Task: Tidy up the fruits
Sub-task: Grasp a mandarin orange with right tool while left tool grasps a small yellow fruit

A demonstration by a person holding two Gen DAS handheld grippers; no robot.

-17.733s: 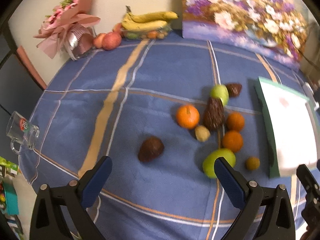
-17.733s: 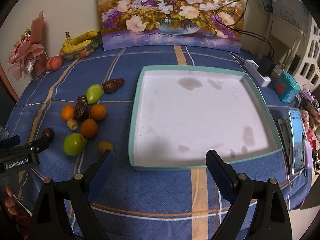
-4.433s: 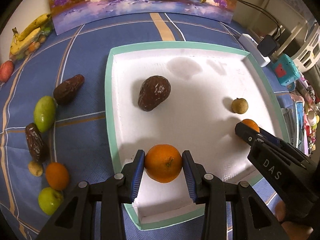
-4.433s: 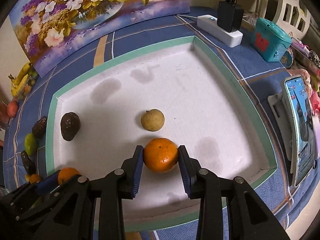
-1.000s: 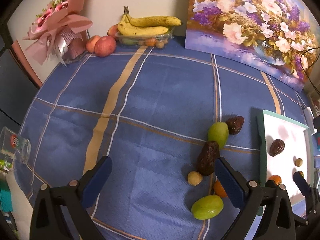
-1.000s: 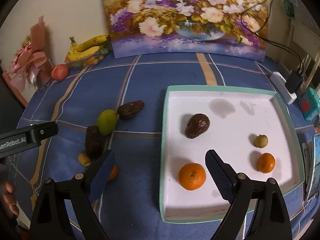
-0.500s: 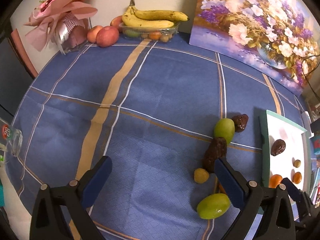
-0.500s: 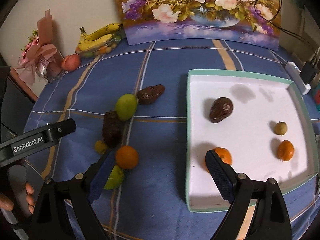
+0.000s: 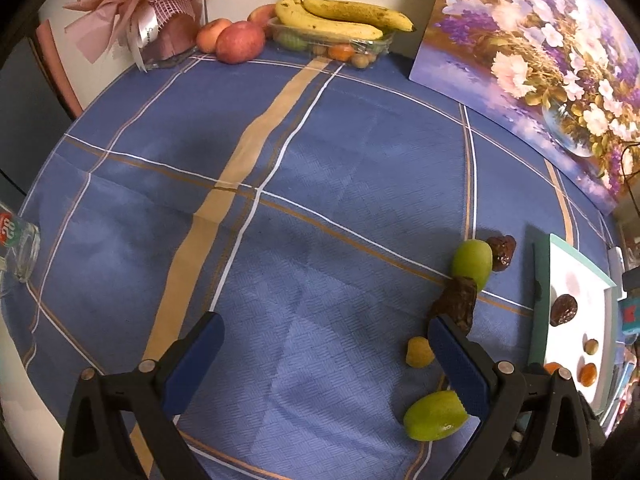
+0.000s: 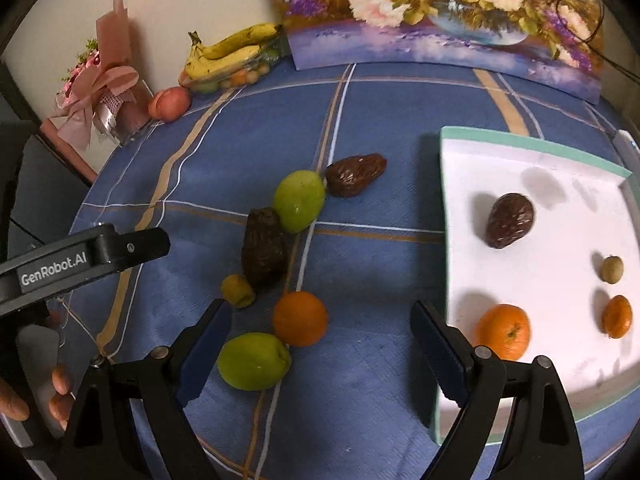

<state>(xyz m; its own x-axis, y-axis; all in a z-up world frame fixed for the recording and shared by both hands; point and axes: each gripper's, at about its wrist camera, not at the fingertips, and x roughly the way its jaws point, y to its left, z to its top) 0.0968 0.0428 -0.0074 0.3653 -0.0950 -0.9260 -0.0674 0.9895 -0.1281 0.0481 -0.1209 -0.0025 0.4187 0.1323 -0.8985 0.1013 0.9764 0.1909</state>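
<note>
From the left wrist camera, the left gripper point(image 9: 322, 354) hangs with its jaws spread wide and nothing between them, above the blue checked tablecloth point(image 9: 320, 184). To its right lie loose fruits: two green ones point(image 9: 472, 258) point(image 9: 434, 416), two dark brown wrinkled ones point(image 9: 503, 252) point(image 9: 456, 304) and one small yellow one point(image 9: 419, 353). At the far right the white tray point(image 9: 540, 300) holds one dark brown fruit, one small tan fruit and two oranges. Against the wall sit bananas point(image 9: 340, 20) over a clear box, apples point(image 9: 240, 42), a pink bouquet point(image 9: 148, 12) and a flower painting point(image 9: 540, 64).

From the right wrist camera, the right gripper point(image 10: 322, 346) is also wide and empty, just above one orange point(image 10: 300, 318) and the near green fruit point(image 10: 254, 361). Six fruits remain on the cloth here: two green, two dark brown, one orange, one small yellow point(image 10: 238, 290). The tray point(image 10: 446, 264) holds four: a dark brown fruit point(image 10: 510, 220), a tan one point(image 10: 612, 269), a large orange point(image 10: 505, 332) and a small orange point(image 10: 617, 316). A hand point(image 10: 36, 392) holds the left gripper at the left edge.
</note>
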